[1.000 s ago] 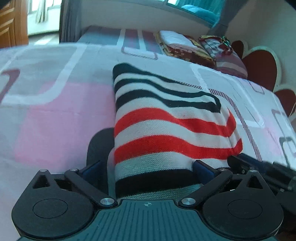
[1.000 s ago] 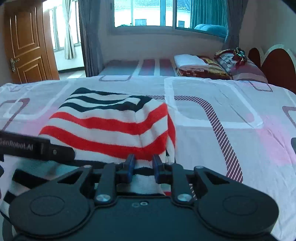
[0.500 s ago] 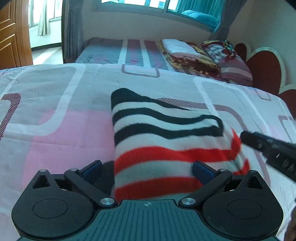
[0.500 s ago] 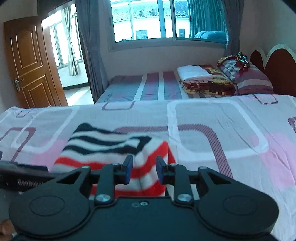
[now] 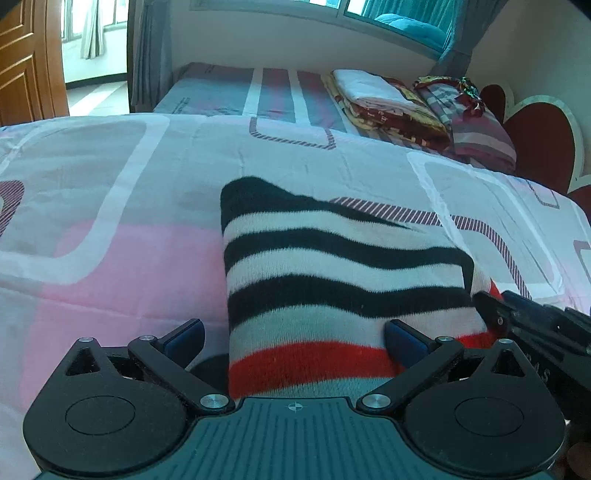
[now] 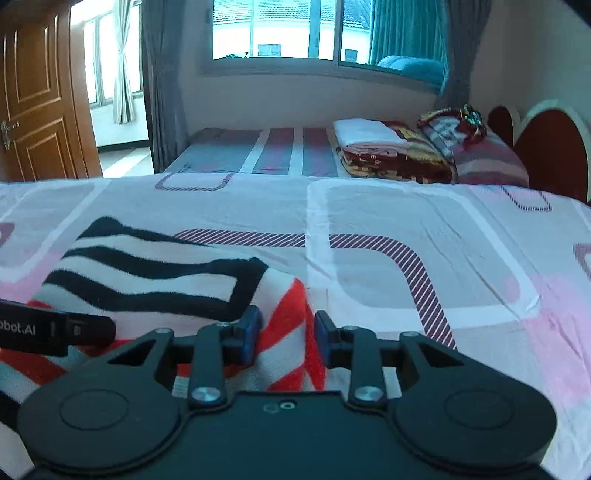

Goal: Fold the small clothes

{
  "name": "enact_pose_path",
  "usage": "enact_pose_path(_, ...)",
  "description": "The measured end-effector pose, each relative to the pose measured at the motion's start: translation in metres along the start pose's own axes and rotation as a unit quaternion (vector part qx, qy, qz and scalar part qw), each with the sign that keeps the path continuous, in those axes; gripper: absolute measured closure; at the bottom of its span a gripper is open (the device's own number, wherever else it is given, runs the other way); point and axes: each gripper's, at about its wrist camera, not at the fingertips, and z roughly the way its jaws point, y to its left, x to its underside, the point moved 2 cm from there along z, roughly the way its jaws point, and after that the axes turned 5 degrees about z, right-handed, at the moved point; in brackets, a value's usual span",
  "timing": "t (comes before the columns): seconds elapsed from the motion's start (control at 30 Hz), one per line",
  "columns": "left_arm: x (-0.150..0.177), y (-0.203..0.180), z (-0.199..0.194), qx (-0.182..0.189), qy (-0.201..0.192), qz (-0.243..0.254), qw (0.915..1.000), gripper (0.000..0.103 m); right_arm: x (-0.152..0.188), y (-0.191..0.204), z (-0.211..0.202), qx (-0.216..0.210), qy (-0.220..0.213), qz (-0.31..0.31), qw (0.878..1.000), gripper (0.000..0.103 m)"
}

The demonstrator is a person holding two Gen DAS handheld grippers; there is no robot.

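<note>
Garment [image 5: 332,280] near edge hidden, tongs [image 5: 293,338] overlapping

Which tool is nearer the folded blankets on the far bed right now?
Right, though only slightly. The right tool sits at the striped sweater's right edge, the side toward the blankets; the left tool straddles the sweater's left part.

A home bedroom: two beds [image 6: 369,229], folded blankets [image 6: 384,151], curtained window [image 6: 295,33], wooden door [image 6: 37,92].
</note>
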Motion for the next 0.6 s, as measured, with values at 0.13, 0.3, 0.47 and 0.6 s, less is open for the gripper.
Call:
enact_pose_path(0.13, -0.006, 0.002, 0.010, -0.003, 0.003, -0.005, 1.0000, 0.000, 0.002, 0.000, -0.001, -0.004, -0.001, 0.000, 1.000, 0.072)
enact_pose_path(0.3, -0.008, 0.007, 0.016, 0.003, 0.015, -0.019, 0.9997, 0.000, 0.002, -0.009, 0.006, -0.006, 0.000, 0.028, 1.000, 0.072)
enact_pose_path(0.47, -0.007, 0.006, 0.000, -0.001, 0.003, -0.019, 0.9998, 0.000, -0.004, -0.008, -0.006, -0.013, 0.002, 0.038, 0.999, 0.069)
enact_pose_path(0.6, 0.001, 0.001, -0.006, -0.004, 0.004, -0.005, 1.0000, 0.000, -0.010, 0.003, -0.019, -0.025, -0.022, 0.031, 0.999, 0.069)
